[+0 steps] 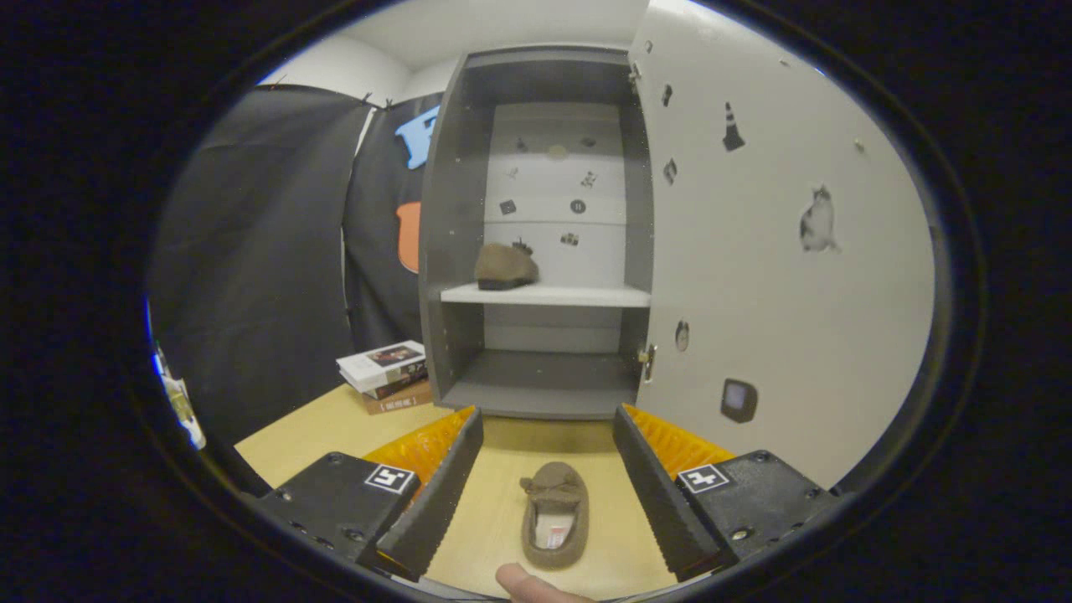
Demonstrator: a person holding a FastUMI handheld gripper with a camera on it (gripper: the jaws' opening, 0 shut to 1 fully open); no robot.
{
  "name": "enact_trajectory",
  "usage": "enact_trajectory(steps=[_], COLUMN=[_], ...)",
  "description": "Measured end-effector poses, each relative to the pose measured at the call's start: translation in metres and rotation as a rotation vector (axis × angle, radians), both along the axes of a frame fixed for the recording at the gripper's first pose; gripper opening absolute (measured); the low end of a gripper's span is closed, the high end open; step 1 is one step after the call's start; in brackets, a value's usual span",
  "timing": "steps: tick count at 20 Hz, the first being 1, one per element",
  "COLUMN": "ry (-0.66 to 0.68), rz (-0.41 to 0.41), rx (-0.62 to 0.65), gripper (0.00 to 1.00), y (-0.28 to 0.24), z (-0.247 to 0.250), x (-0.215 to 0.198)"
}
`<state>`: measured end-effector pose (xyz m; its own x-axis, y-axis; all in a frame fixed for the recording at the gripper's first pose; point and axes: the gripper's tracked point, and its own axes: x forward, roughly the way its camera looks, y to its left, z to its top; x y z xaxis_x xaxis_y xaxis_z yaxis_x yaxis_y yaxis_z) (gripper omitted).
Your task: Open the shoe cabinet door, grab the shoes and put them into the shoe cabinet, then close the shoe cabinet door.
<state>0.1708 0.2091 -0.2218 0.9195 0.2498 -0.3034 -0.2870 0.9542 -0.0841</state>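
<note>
One slipper (554,515) lies between the spread tongs (548,427), its heel behind a fingertip (523,582).

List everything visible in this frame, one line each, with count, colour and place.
shoe cabinet: one, grey, beyond the jaws, open
cabinet door: one, white with stickers, swung open to the right
shelf: one, white, mid-cabinet
shoe on shelf: one, brown
shoe on table: one, brown, between the jaws, untouched
books: small stack, left of cabinet
table: one, light wood
gripper: one, jaws open
fingertip: one, just behind the table shoe
</note>
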Motion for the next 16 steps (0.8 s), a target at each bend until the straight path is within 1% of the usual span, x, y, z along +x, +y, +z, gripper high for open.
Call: enact_trajectory(steps=[2,6,9,10,11,15,16], ry=[0.07,0.202,0.281,0.308,0.334,0.38,0.393], rz=[0.005,0.029,0.009,-0.007,-0.023,-0.077,-0.082], rx=[-0.006,-0.014,-0.051,-0.068,-0.08,-0.126,-0.135], gripper=[0.99,0.99,0.97,0.92,0.9,0.76,0.68], y=[0.008,0.023,0.026,0.024,0.022,0.012,0.011], z=[-0.041,-0.109,-0.151,-0.164,-0.175,-0.202,-0.207], x=[0.014,0.028,0.037,0.039,0.04,0.049,0.049])
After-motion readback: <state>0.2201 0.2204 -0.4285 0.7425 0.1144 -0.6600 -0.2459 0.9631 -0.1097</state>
